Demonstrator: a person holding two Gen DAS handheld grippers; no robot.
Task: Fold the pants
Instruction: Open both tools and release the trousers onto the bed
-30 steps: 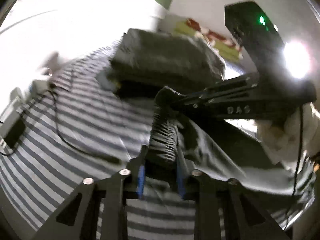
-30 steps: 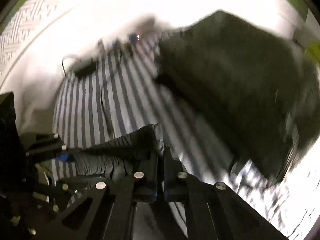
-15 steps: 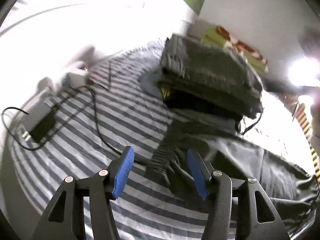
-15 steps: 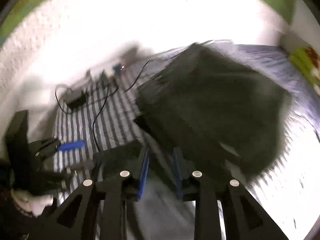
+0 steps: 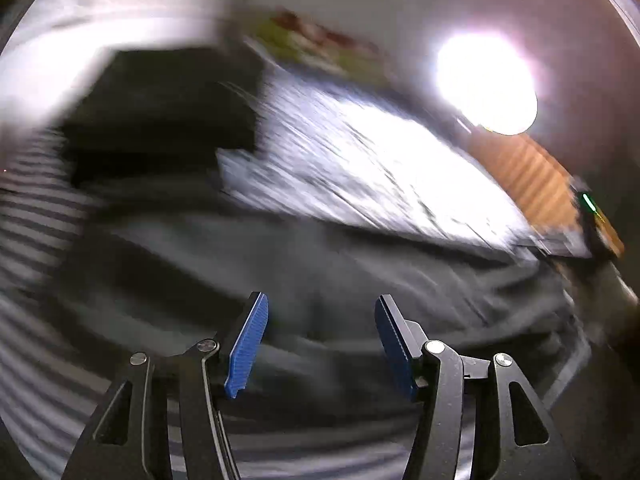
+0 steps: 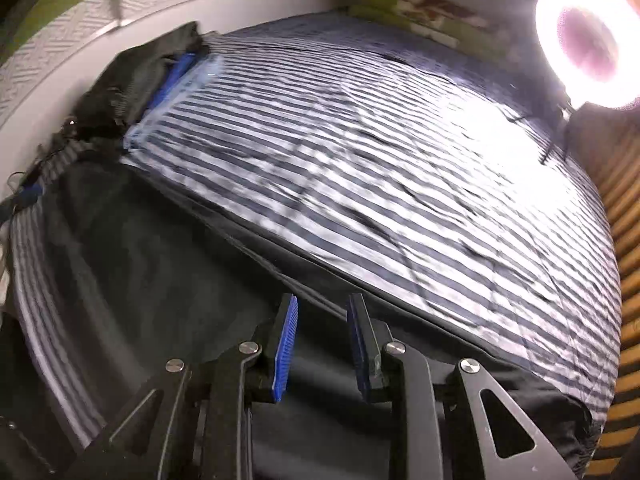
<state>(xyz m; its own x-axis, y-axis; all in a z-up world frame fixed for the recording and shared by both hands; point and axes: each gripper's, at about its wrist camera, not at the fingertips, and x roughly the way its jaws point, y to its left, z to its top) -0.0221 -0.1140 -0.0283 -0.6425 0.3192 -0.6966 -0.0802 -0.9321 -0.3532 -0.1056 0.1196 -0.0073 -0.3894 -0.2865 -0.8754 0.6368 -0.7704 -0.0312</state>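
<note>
Dark grey pants (image 5: 320, 264) lie spread lengthwise across the striped bed sheet (image 5: 24, 216); the left wrist view is heavily blurred. My left gripper (image 5: 320, 316) hovers over the cloth, open wide, with nothing between its blue pads. In the right wrist view the same pants (image 6: 152, 264) run as a long dark band along the near side of the striped sheet (image 6: 380, 168). My right gripper (image 6: 322, 320) stands open above the pants' far edge, holding nothing.
A stack of dark folded clothes (image 6: 132, 76) sits at the far left of the bed by the white wall; it shows as a dark blurred block (image 5: 168, 112) in the left wrist view. A bright ring lamp (image 6: 588, 40) shines at the right, beside wooden slats (image 6: 628, 280).
Both grippers held the pants' waistband a second ago. They have let go and opened. Both views have swung right along the pants, toward the lamp end of the bed.
</note>
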